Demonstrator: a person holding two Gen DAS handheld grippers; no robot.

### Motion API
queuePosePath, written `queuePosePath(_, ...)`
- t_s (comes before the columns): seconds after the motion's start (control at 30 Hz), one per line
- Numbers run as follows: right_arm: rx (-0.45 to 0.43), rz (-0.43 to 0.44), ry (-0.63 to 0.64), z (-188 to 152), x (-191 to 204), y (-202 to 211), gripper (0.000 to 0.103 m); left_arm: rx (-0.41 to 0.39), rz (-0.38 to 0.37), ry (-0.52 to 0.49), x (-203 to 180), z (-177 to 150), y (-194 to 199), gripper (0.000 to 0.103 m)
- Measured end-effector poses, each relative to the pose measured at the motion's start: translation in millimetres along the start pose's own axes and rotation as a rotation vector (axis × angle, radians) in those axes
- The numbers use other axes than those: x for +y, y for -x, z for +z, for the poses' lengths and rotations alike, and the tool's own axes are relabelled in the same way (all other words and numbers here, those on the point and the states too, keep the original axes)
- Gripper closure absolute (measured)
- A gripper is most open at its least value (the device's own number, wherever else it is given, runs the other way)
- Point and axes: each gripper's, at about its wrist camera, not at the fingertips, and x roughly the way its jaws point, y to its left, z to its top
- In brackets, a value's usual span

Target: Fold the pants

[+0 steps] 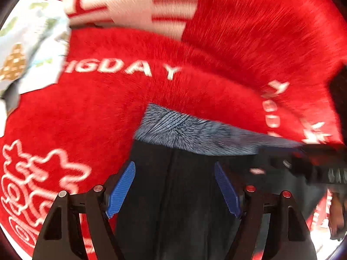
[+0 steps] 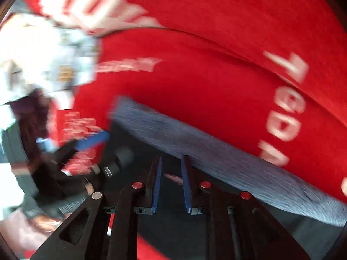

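Dark fleece-lined pants (image 1: 186,173) lying on red plush blanket (image 1: 86,108); left gripper (image 1: 174,186) spreading wide, empty, over them; right gripper (image 2: 171,182) narrowing, seemingly holding nothing, probably positioning for the fold.

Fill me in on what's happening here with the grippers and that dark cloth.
A person is working a pair of dark pants lying on a red blanket with white lettering. The left hand-held gripper is wide open over the dark fabric, just short of the grey-blue ribbed waistband. The right hand-held gripper points at the same band, its fingers only a narrow gap apart; motion blur hides whether they pinch any cloth. No fold is visible yet. A pale patterned cloth lies off to the side.
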Motion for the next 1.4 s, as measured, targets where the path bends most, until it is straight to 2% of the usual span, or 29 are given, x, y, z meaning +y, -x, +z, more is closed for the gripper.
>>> queuePosePath(0.03,-0.037,0.035,-0.043,-1,-13,2,0.101,-0.011,0.06,0.004,-2,3,-8,0.025)
queuePosePath(0.07,-0.081,0.027,-0.105,-2,-29,6,0.1,-0.02,0.08,0.01,-2,5,-12,0.025)
queuePosePath(0.1,-0.127,-0.067,-0.177,-3,-49,13,0.098,-0.024,0.079,0.021,-2,6,-12,0.025)
queuePosePath(0.13,-0.156,-0.098,-0.229,-5,-67,19,0.098,-0.027,0.078,0.028,-1,6,-10,0.025)
queuePosePath(0.2,-0.197,-0.09,-0.351,-14,-106,31,0.098,-0.01,0.098,0.008,-2,5,-7,0.025)
queuePosePath(0.3,-0.236,-0.216,-0.408,-39,-134,71,0.082,0.001,0.132,-0.021,-10,3,6,0.025)
queuePosePath(0.37,-0.28,-0.143,-0.447,-66,-146,97,0.07,-0.029,0.147,-0.059,-23,0,23,0.025)
queuePosePath(0.43,-0.313,-0.042,-0.522,-103,-157,120,0.059,-0.05,0.119,-0.087,-43,-3,38,0.025)
queuePosePath(0.53,-0.341,0.088,-0.627,-165,-169,141,0.059,-0.056,0.061,-0.133,-78,-13,50,0.025)
queuePosePath(0.6,-0.336,0.146,-0.693,-202,-171,141,0.059,-0.025,0.019,-0.183,-100,-26,44,0.025)
queuePosePath(0.67,-0.313,0.194,-0.768,-237,-174,132,0.059,0.027,0.035,-0.214,-112,-38,26,0.025)
queuePosePath(0.73,-0.286,0.209,-0.824,-260,-176,117,0.059,0.073,0.07,-0.23,-116,-48,1,0.019)
queuePosePath(0.77,-0.284,0.22,-0.843,-270,-188,113,0.059,0.021,0.065,-0.198,-110,-52,5,0.012)
queuePosePath(0.87,-0.316,0.283,-0.889,-280,-204,104,0.059,0.051,0.013,-0.142,-98,-50,5,0.012)
queuePosePath(1.0,-0.326,0.313,-0.903,-284,-206,105,0.059,0.072,0.051,-0.188,-104,-48,6,0.011)
queuePosePath(1.07,-0.336,0.285,-0.902,-294,-206,112,0.059,0.083,0.05,-0.175,-103,-46,8,0.011)
queuePosePath(1.1,-0.339,0.269,-0.913,-299,-207,113,0.059,0.082,0.055,-0.178,-114,-42,-5,0.011)
queuePosePath(1.2,-0.358,0.282,-0.941,-306,-217,114,0.059,0.071,0.068,-0.176,-116,-42,-5,0.01)
queuePosePath(1.27,-0.382,0.286,-0.922,-299,-222,114,0.06,0.069,0.07,-0.175,-121,-43,-7,0.01)
queuePosePath(1.3,-0.379,0.291,-0.913,-292,-224,112,0.063,0.069,0.071,-0.176,-122,-44,-6,0.01)
queuePosePath(1.33,-0.376,0.289,-0.907,-287,-225,113,0.09,0.068,0.073,-0.177,-118,-46,-6,0.01)
queuePosePath(1.37,-0.367,0.265,-0.889,-282,-223,115,0.095,0.068,0.075,-0.18,-119,-46,-6,0.01)
queuePosePath(1.4,-0.369,0.239,-0.862,-279,-220,119,0.095,0.067,0.076,-0.182,-120,-47,-8,0.01)
